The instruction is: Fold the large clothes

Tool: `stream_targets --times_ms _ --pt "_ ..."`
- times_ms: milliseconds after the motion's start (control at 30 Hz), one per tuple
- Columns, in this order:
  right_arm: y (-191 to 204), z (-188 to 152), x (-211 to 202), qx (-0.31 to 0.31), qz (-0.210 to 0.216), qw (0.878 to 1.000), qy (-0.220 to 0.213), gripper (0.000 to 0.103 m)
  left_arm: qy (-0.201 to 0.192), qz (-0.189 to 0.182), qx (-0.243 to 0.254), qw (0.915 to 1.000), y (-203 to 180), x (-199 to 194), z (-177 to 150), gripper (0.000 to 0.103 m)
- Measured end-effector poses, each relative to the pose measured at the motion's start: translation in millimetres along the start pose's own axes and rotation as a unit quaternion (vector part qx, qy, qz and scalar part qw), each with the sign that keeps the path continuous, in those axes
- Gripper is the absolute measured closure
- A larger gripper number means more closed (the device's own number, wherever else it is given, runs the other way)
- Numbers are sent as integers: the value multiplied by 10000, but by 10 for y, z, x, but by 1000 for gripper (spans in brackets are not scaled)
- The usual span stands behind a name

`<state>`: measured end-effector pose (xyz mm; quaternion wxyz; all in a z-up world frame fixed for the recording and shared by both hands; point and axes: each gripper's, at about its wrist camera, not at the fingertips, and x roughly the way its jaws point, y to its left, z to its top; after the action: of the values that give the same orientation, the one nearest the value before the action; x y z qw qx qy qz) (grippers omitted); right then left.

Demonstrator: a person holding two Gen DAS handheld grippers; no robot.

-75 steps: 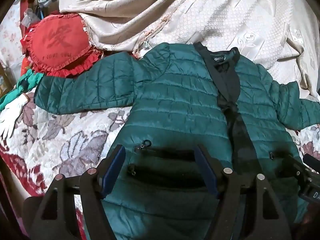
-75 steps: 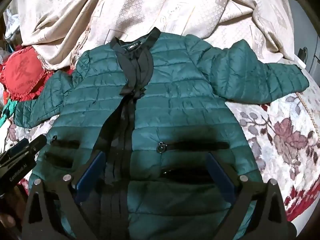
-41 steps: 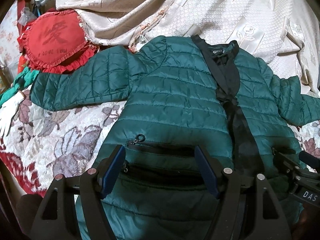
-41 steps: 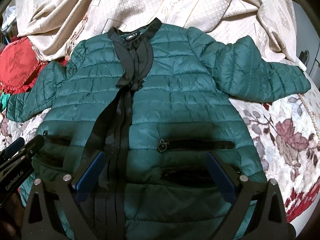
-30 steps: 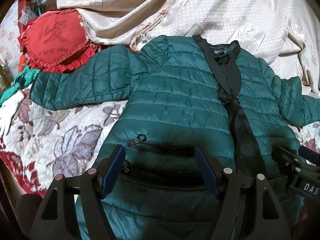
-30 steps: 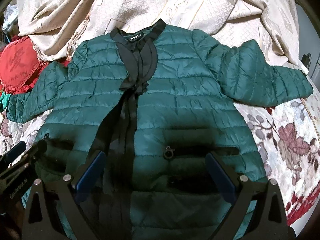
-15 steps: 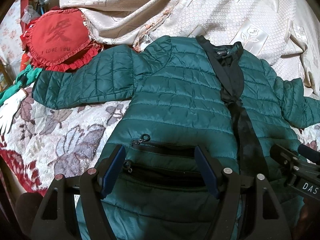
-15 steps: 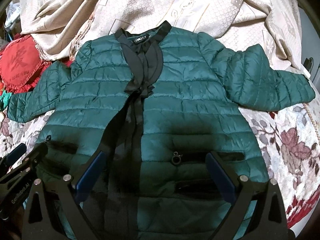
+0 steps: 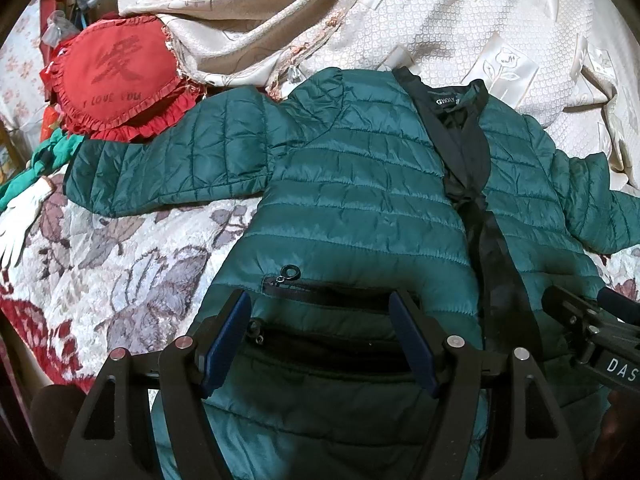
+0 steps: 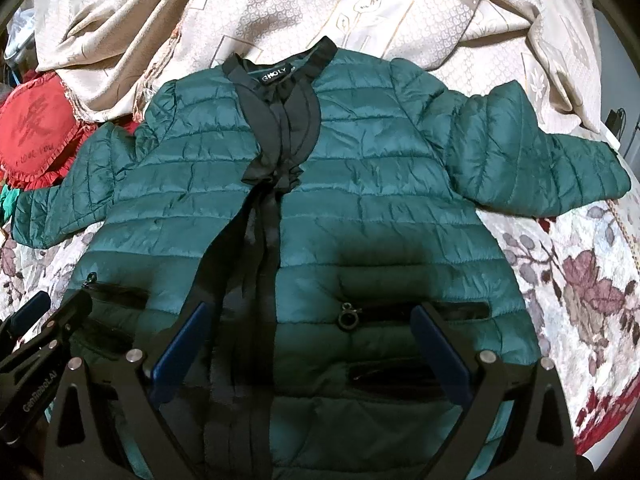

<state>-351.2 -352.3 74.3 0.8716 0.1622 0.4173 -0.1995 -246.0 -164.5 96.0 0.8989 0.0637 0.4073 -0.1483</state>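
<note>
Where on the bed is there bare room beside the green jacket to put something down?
Bare floral bedspread lies below the jacket's sleeve on that side, and another patch lies under the other sleeve. Above the collar it is crowded: the rumpled beige cover and red cushion.

1 green jacket (image 9: 360,200) with 2 sleeves and 4 zip pockets. 1 red cushion (image 9: 116,76). 1 beige cover (image 9: 460,20). 1 floral quilt (image 9: 120,264). 1 white glove (image 9: 20,228). 2 grippers: left (image 9: 320,336), right (image 10: 308,348).
</note>
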Motion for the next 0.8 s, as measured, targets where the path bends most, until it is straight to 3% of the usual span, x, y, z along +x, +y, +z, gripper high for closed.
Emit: stream_targets --times_ms 800 --pt "-39 -30 -5 89 28 9999 110 1 82 -52 36 9999 -45 9 -35 48"
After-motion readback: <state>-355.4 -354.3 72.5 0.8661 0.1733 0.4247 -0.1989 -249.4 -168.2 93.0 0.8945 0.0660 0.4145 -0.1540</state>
